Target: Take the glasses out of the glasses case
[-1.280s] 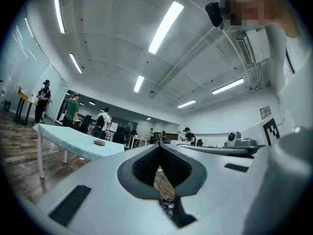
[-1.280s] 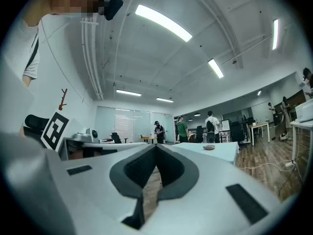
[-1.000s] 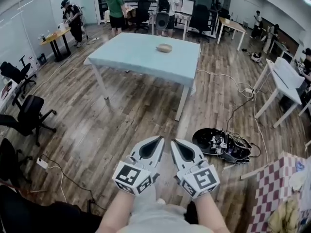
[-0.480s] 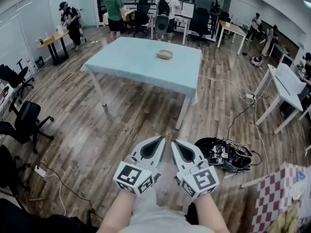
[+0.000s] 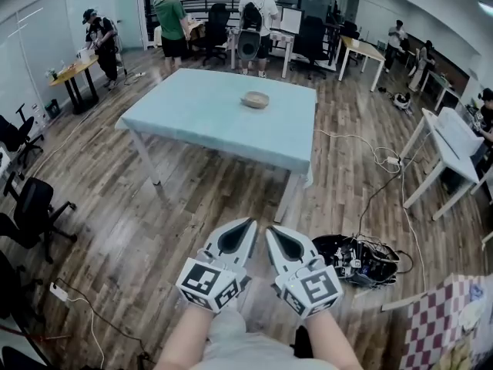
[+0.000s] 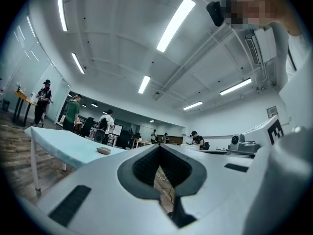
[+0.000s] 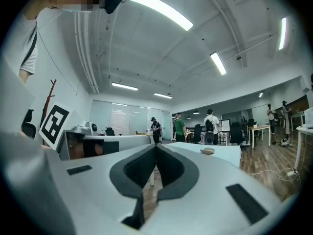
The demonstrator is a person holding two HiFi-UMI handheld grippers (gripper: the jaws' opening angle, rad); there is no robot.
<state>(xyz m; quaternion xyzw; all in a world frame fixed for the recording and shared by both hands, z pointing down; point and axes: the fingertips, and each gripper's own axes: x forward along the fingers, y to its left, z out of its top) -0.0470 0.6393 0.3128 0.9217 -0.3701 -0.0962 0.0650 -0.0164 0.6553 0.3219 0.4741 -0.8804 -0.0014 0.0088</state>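
A tan oval glasses case (image 5: 255, 99) lies closed on a light blue table (image 5: 200, 118) some way ahead across the wooden floor. It shows small in the left gripper view (image 6: 103, 151) and in the right gripper view (image 7: 207, 151). My left gripper (image 5: 248, 225) and right gripper (image 5: 269, 231) are held side by side low in the head view, well short of the table. Both point level toward it with jaws shut and nothing between them.
A black bundle of gear and cables (image 5: 358, 258) lies on the floor to the right. Black office chairs (image 5: 31, 210) stand at left, a white desk (image 5: 451, 141) at right. Several people (image 5: 171, 23) stand beyond the table by other desks.
The table and case have come closer and lower in the head view as I walk toward them. Both grippers stay shut and together.
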